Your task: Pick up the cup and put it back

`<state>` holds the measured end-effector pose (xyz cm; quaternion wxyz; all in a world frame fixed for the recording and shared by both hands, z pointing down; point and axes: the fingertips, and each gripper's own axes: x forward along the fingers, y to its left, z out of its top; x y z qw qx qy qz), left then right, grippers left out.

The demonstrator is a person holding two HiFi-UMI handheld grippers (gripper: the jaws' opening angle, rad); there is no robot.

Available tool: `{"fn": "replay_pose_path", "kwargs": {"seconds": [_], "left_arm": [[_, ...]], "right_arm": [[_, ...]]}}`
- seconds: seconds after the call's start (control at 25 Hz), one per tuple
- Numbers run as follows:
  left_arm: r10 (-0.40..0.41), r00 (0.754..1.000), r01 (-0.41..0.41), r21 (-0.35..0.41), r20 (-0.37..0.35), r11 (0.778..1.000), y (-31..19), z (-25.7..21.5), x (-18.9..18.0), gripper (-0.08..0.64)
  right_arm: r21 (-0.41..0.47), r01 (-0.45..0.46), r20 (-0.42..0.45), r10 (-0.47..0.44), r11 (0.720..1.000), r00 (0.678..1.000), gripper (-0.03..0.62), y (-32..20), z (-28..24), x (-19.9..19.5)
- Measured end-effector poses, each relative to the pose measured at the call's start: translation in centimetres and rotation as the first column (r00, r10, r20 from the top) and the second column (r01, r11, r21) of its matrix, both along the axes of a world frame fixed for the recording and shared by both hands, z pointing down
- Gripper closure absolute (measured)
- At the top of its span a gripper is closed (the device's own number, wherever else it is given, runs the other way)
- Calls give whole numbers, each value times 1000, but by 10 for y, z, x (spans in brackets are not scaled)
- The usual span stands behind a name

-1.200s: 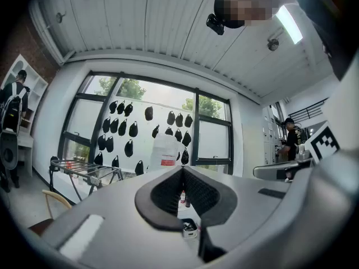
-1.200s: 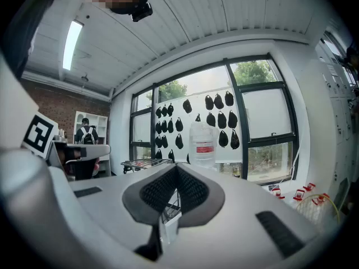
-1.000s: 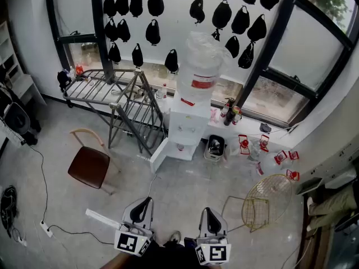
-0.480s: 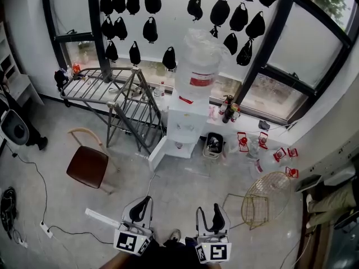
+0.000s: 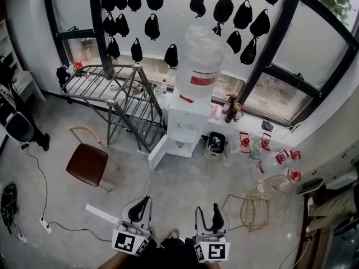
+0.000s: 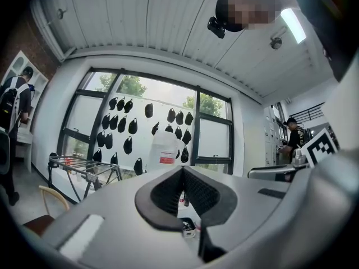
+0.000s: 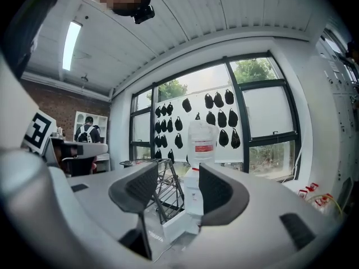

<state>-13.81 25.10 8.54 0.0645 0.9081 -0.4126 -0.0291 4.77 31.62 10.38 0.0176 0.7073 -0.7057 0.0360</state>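
Note:
No cup can be made out in any view. Both grippers hang low at the bottom of the head view, over the grey floor, pointing toward a white water dispenser (image 5: 186, 125) with a big clear bottle (image 5: 201, 60) on top. My left gripper (image 5: 139, 208) is shut, its dark pads meeting with nothing between them (image 6: 182, 171). The jaws of my right gripper (image 5: 211, 213) are opening and stand apart; nothing lies in the gap (image 7: 178, 178). Through that gap the dispenser (image 7: 193, 195) shows, far off.
A metal drying rack (image 5: 115, 91) stands left of the dispenser, a brown chair (image 5: 88, 164) in front of it. A gold wire chair (image 5: 263, 202), a small bin (image 5: 215, 145) and red-and-white items (image 5: 263, 145) sit at right. Cables and a power strip (image 5: 45, 227) lie at left.
The right gripper's jaws have gone from shut to apart. The left gripper stays shut. The head view has shifted slightly, and a person at the far left has moved.

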Motion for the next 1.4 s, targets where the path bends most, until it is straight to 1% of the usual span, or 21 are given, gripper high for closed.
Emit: {"fn": "replay_pose_path", "kwargs": {"seconds": [0.12,0.24,0.4,0.56,0.64,0.72,0.88,0.96,1.04,1.16,1.32,1.4], "left_arm": [[-11,1000,11,-18,-4,1000,-2,5,11,554],[-25,1000,25,-33,-11,999,-8,13,24,554],[-18,1000,18,-24,0,1000,-17,23,45,554],[-46,999,46,-17,-3,999,-35,34,49,554],[-53,999,53,-12,-1,999,-49,44,52,554],[-49,999,49,-16,12,999,-68,57,55,554],[-38,999,38,-14,-31,999,-122,68,63,554],[-31,999,30,-34,-28,999,-149,76,68,554],[-15,1000,14,-42,-22,999,-178,82,72,554],[19,999,-21,-42,-44,999,-224,89,79,554],[52,998,-53,-79,-22,995,-272,111,84,554],[56,998,-58,-94,-30,994,-288,127,89,554]], "right_arm": [[-20,16,3,-16,1000,1000,380,-9,12,13],[-20,33,4,-33,999,999,380,-22,21,26],[-15,67,-6,-67,998,998,382,-44,34,43],[-41,83,-8,-83,996,996,381,-77,59,53],[-40,86,-2,-86,995,996,382,-94,71,55],[-34,85,1,-85,996,996,382,-113,83,55],[-42,88,3,-87,995,996,380,-163,102,52],[-52,91,2,-91,994,996,380,-188,110,51],[-56,93,-3,-93,994,996,380,-214,118,50],[-71,77,-11,-78,995,997,377,-257,134,52],[-113,64,-10,-65,992,998,373,-307,170,51],[-140,65,-6,-67,988,998,373,-327,197,53]]}}
